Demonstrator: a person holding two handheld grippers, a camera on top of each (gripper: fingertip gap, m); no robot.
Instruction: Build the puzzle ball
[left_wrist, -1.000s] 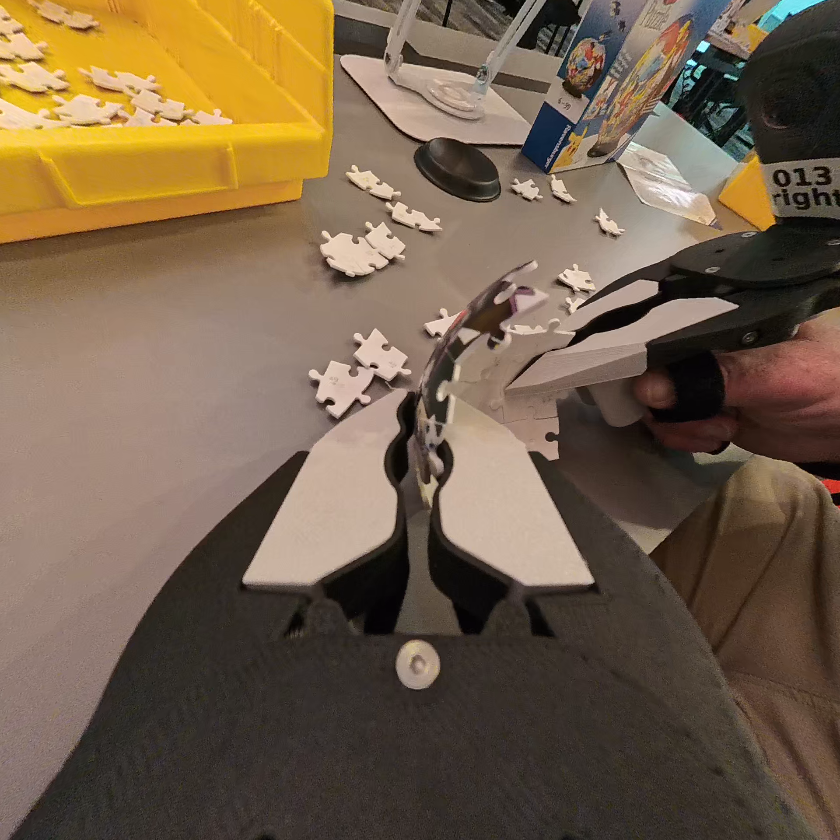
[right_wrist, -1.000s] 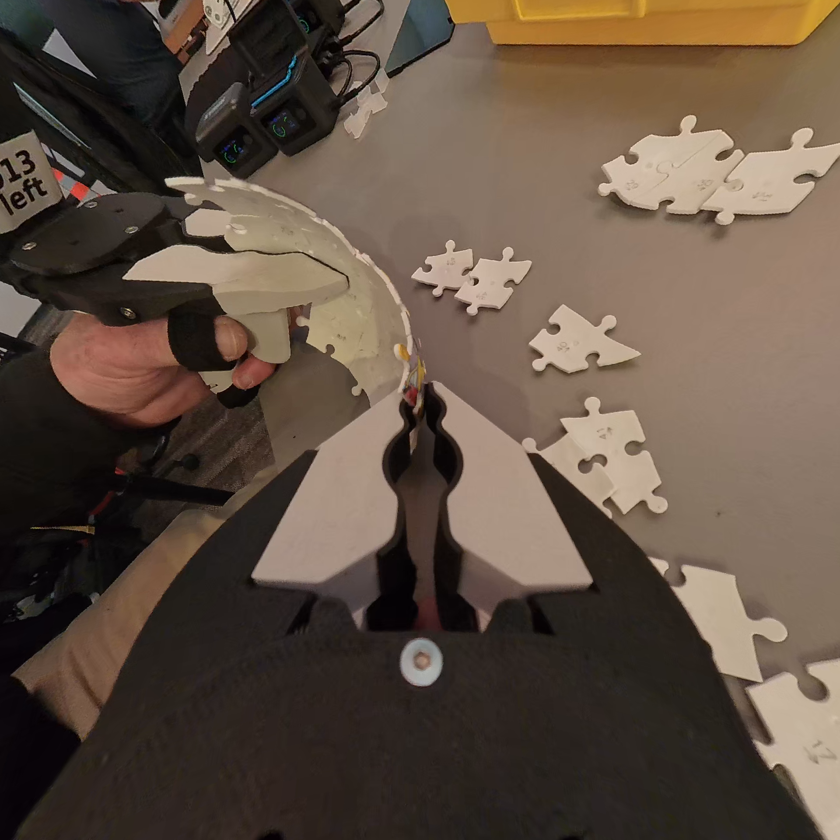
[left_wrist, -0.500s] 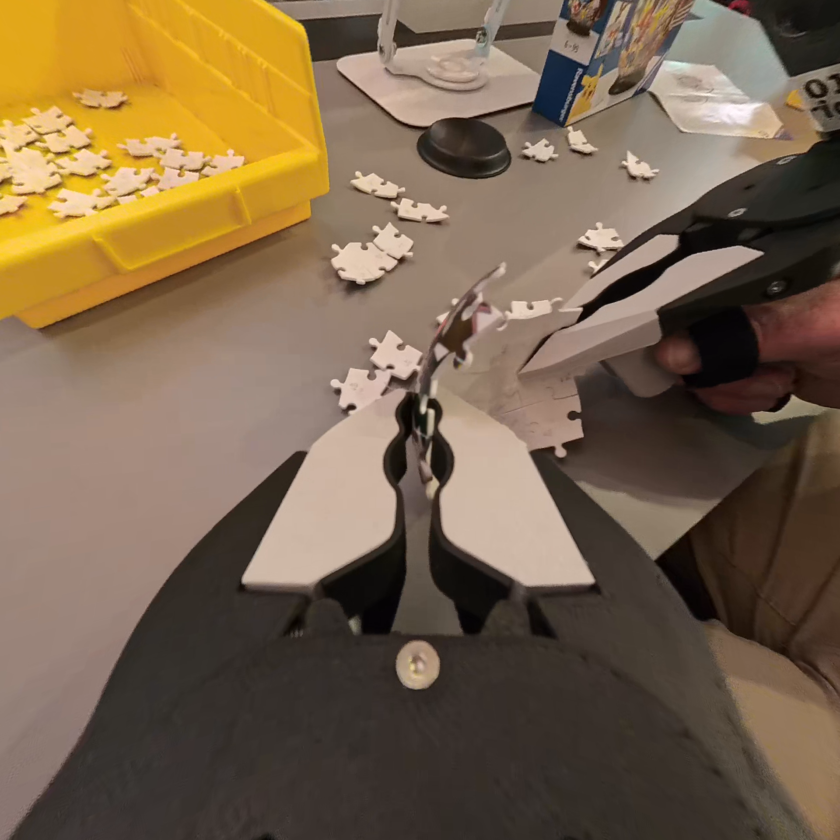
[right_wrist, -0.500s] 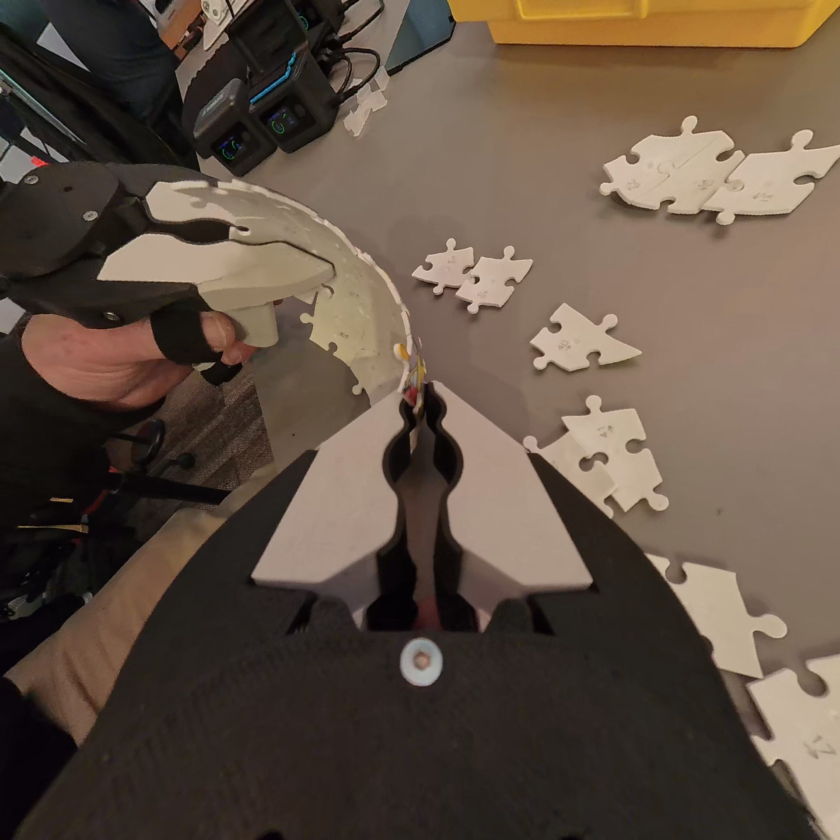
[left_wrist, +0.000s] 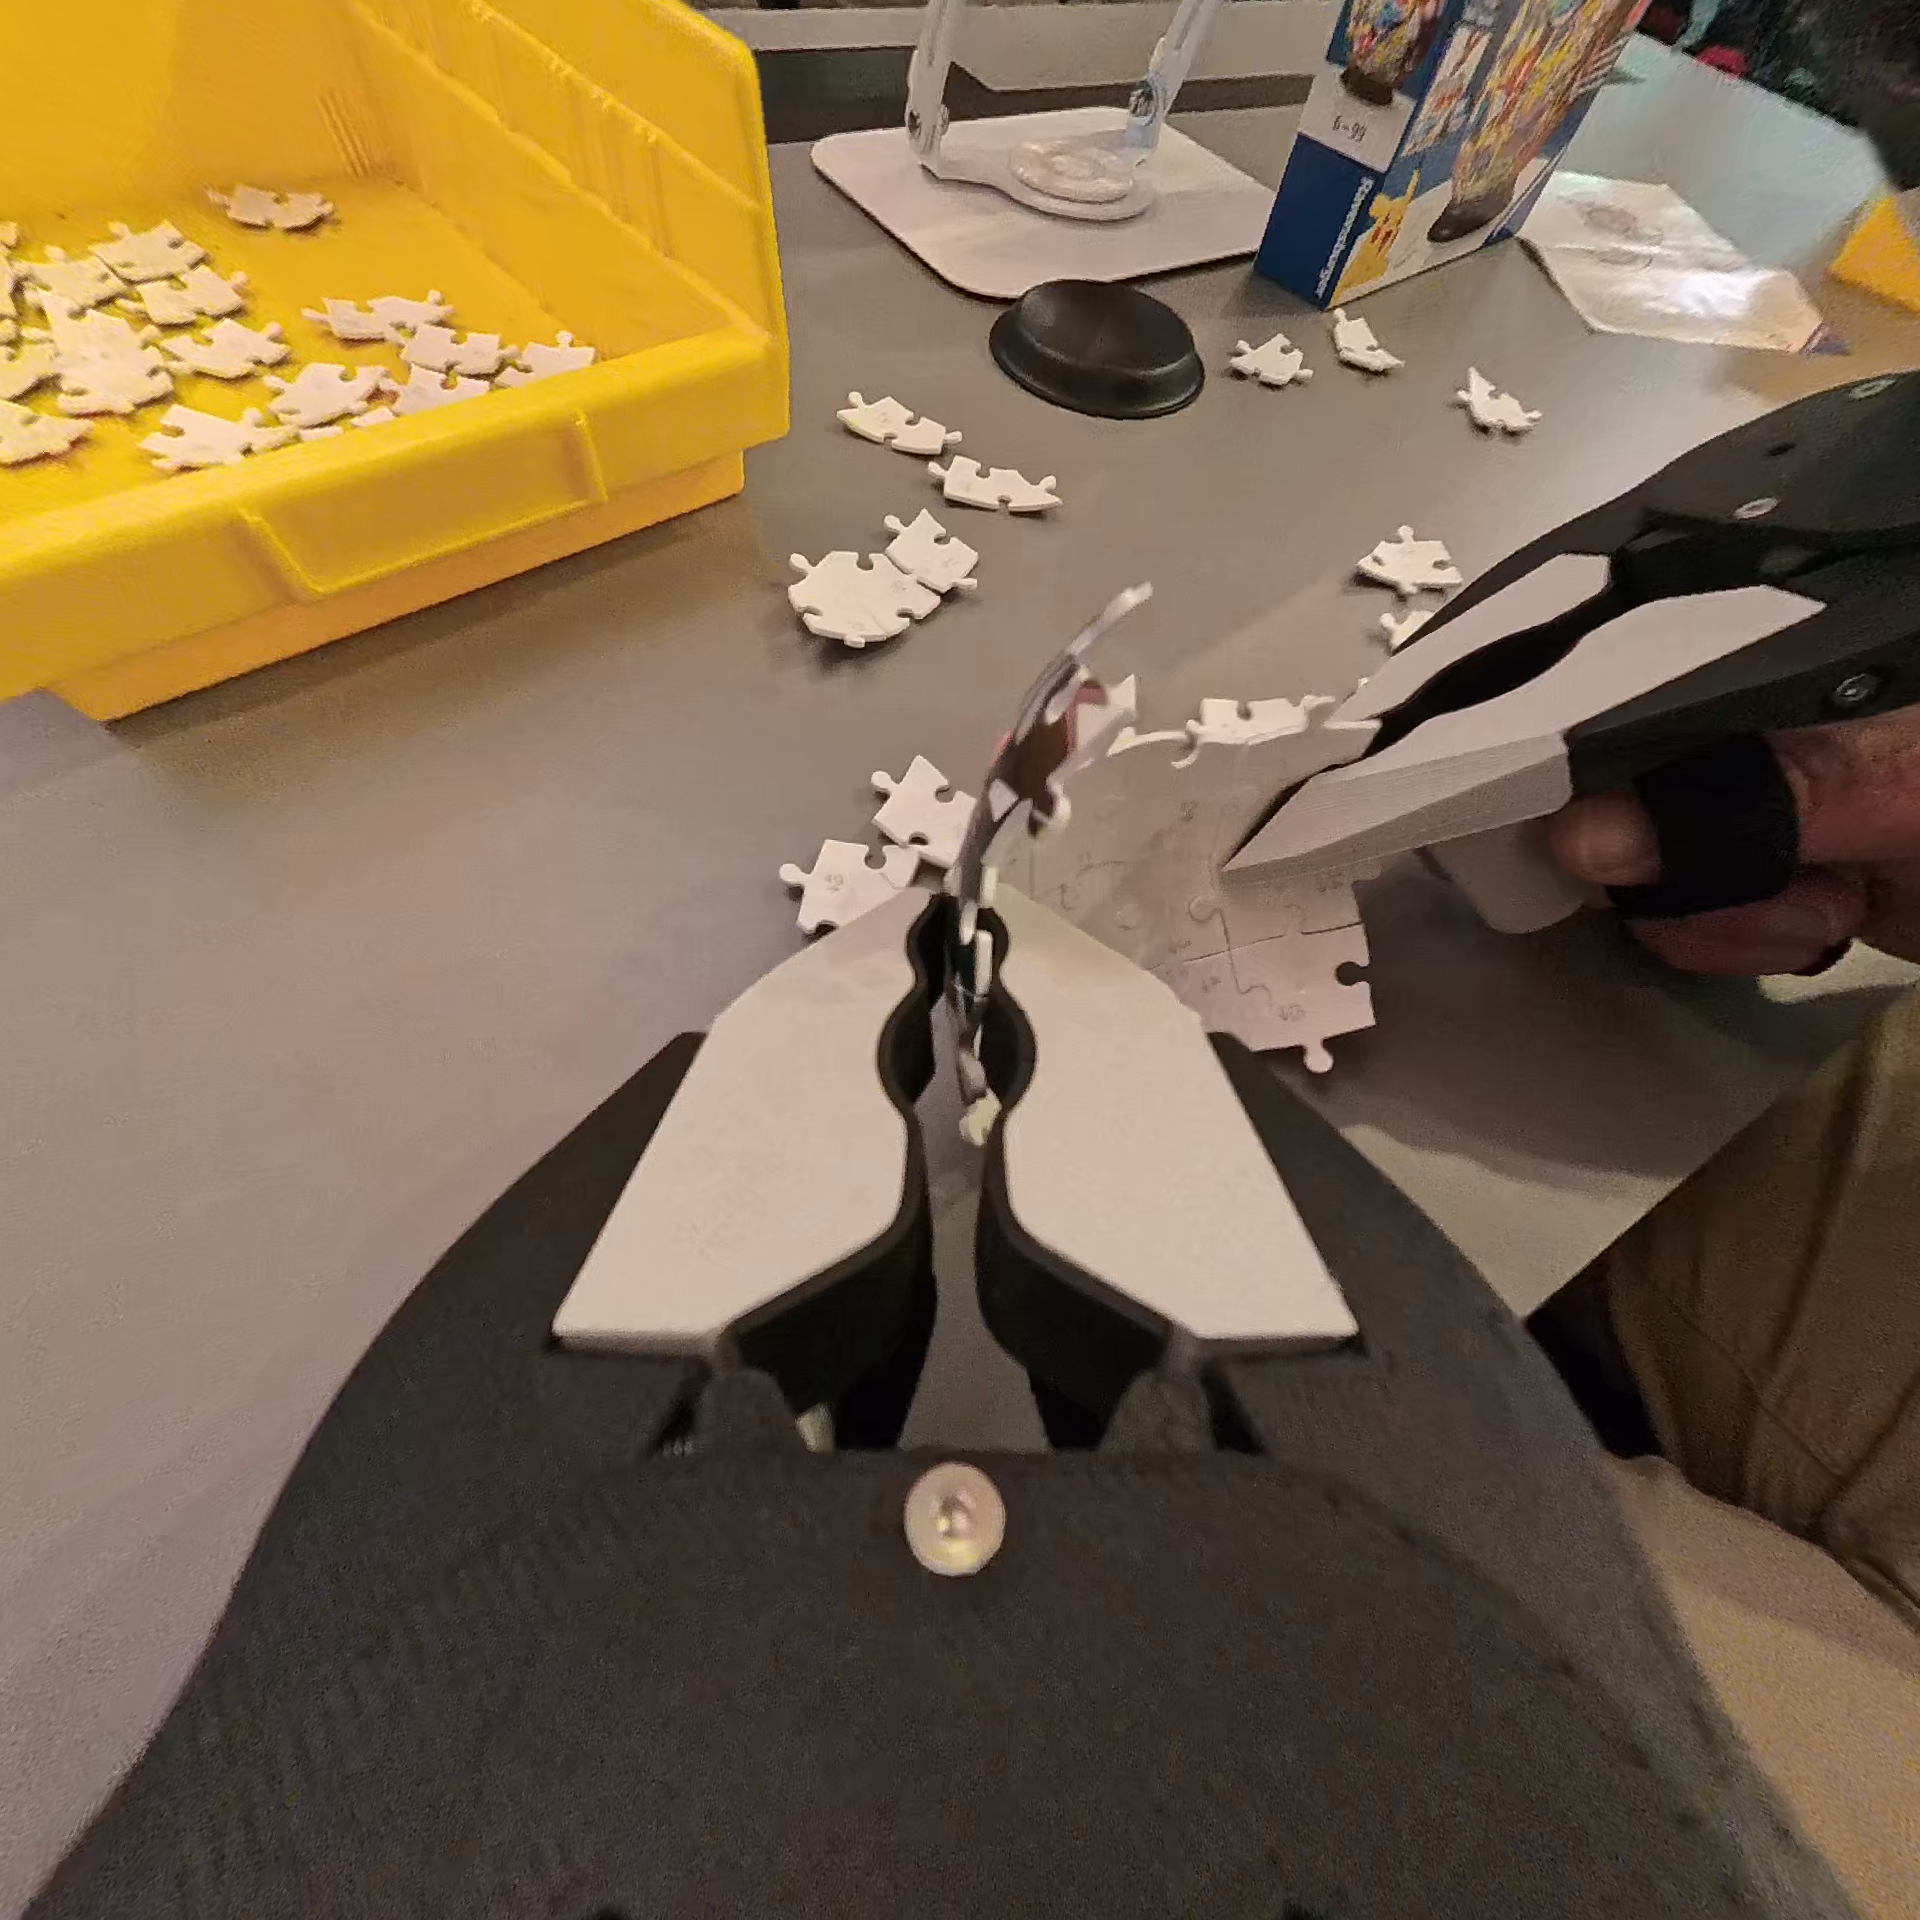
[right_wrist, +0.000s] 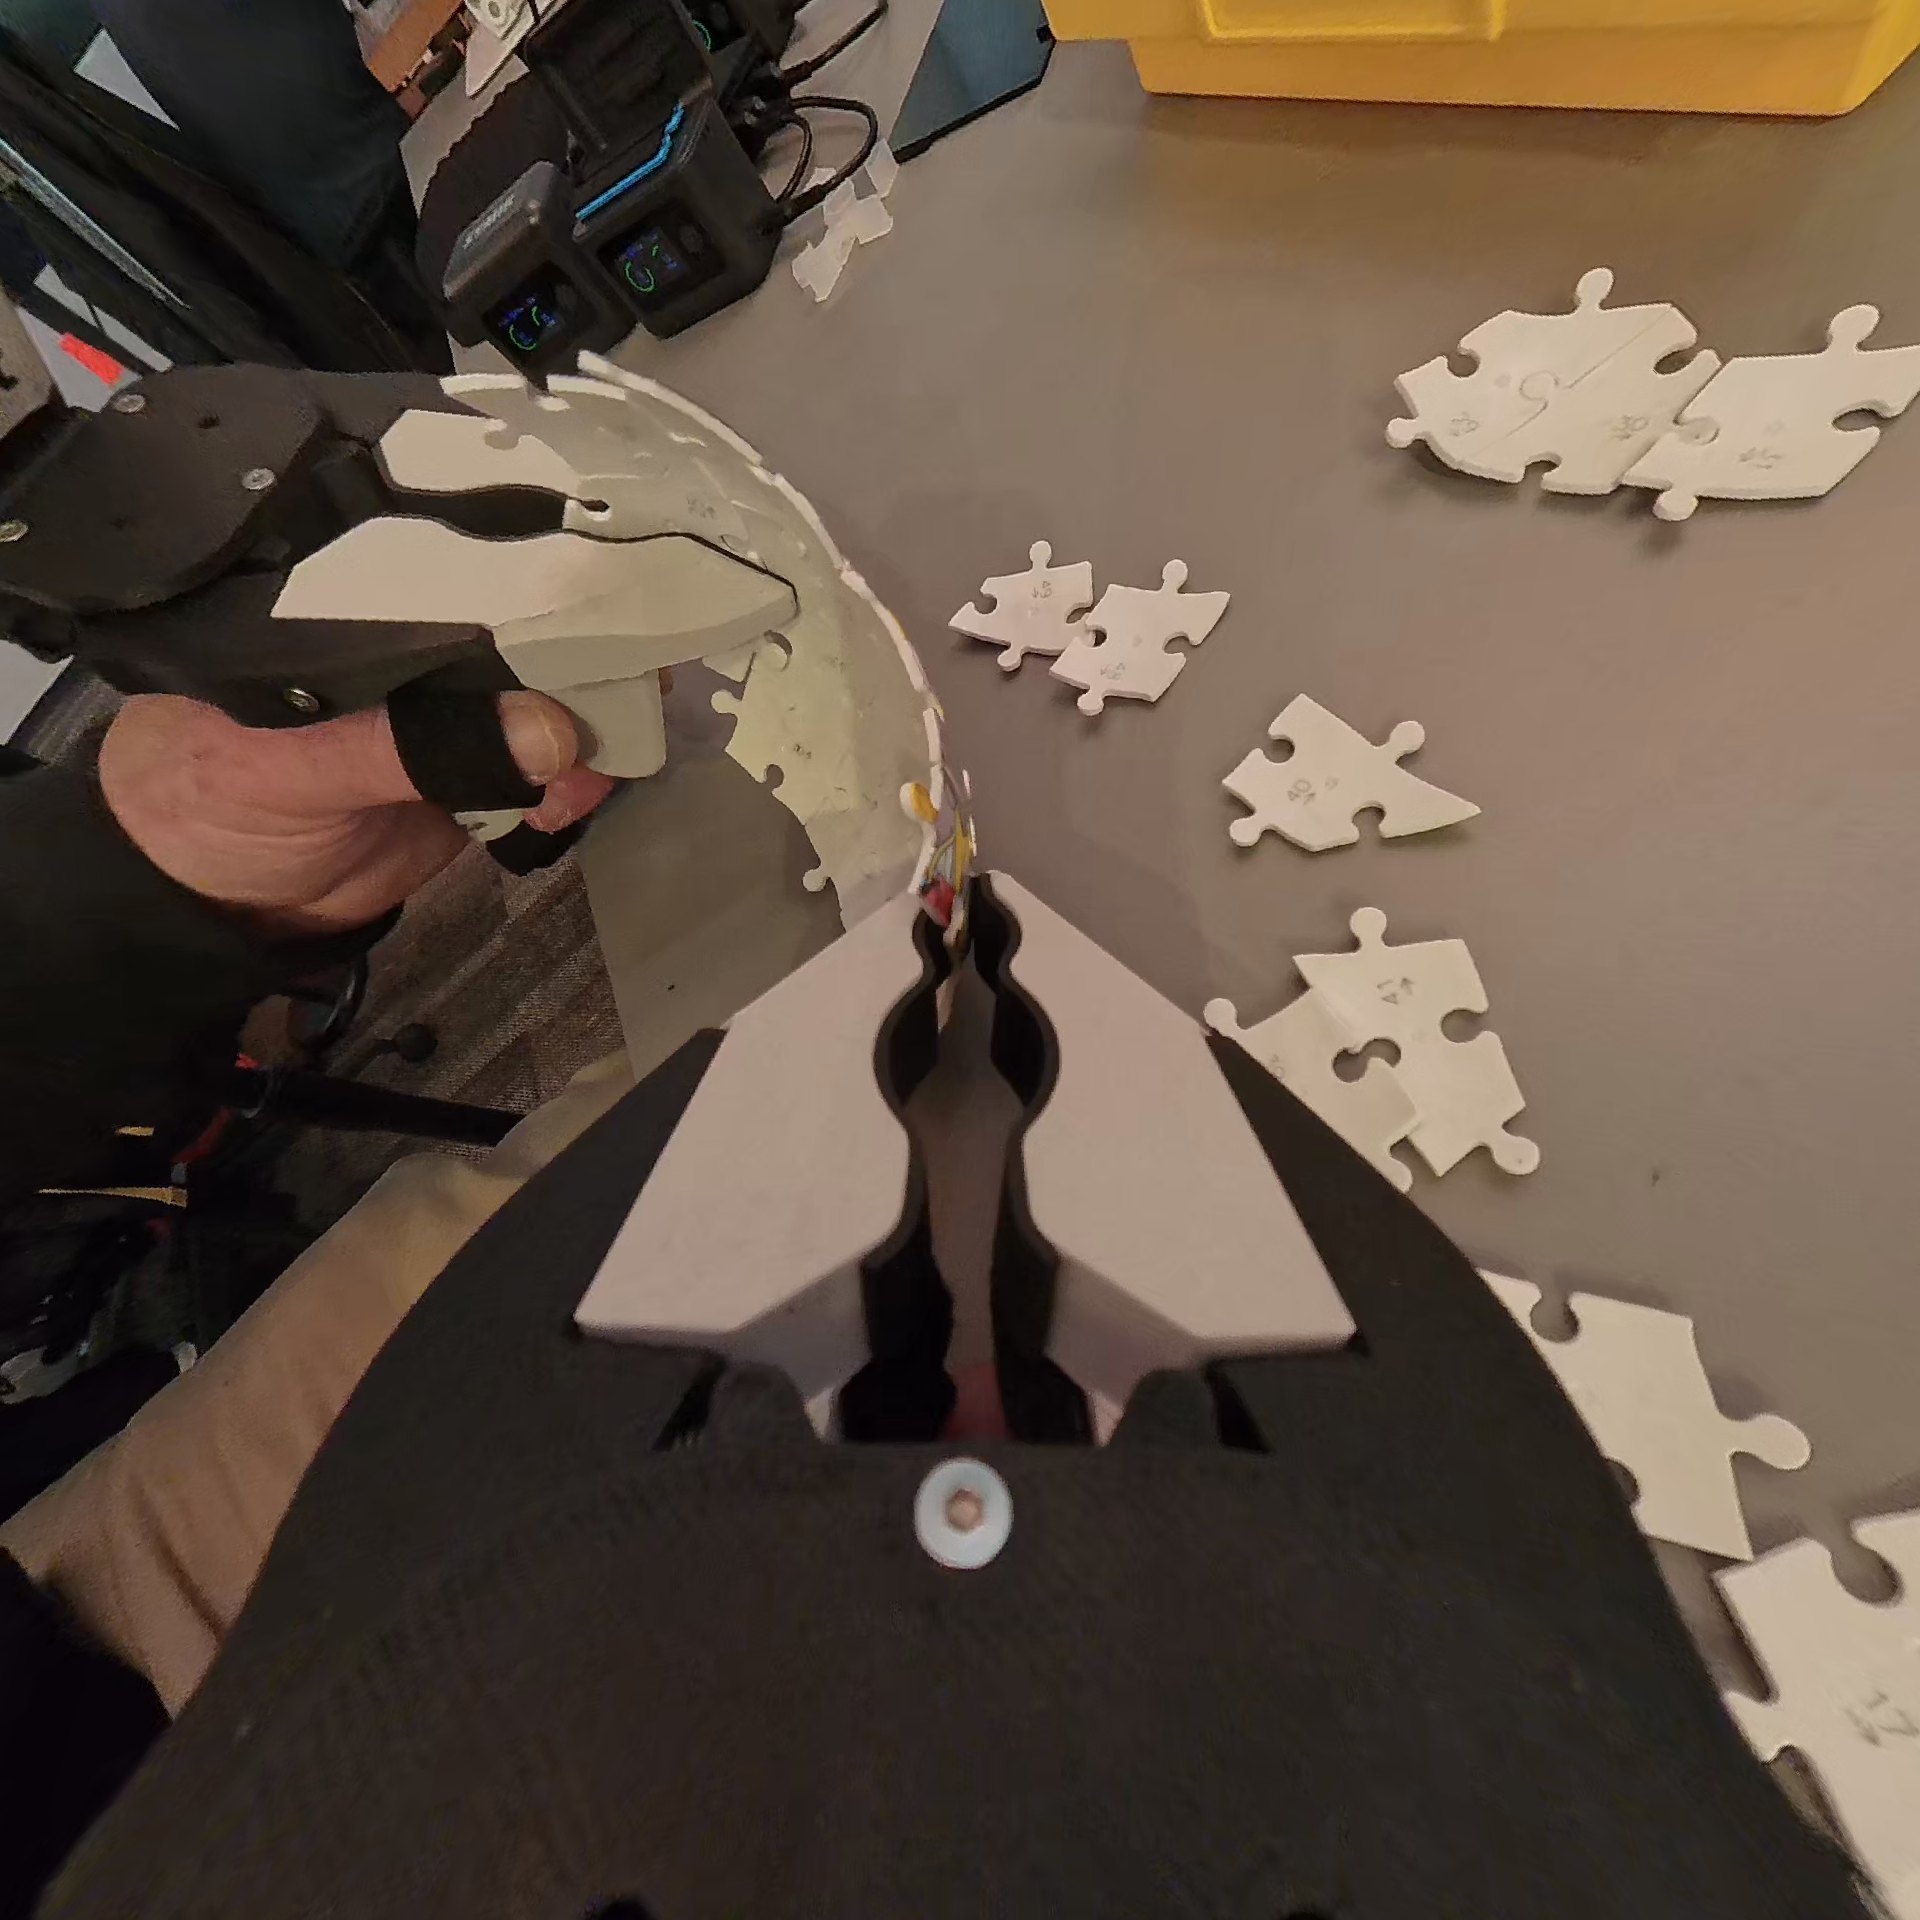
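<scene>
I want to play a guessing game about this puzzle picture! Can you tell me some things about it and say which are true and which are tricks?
1. Both grippers pinch the same curved puzzle shell. True: the left gripper and the right gripper are each shut on its edge.
2. The yellow bin is empty. False: loose white pieces lie inside it.
3. Loose puzzle pieces lie white side up on the grey table. True.
4. The black round stand carries the shell. False: nothing sits on the stand; the shell is held in the air.
5. The puzzle box lies inside the bin. False: it stands on the table.
</scene>
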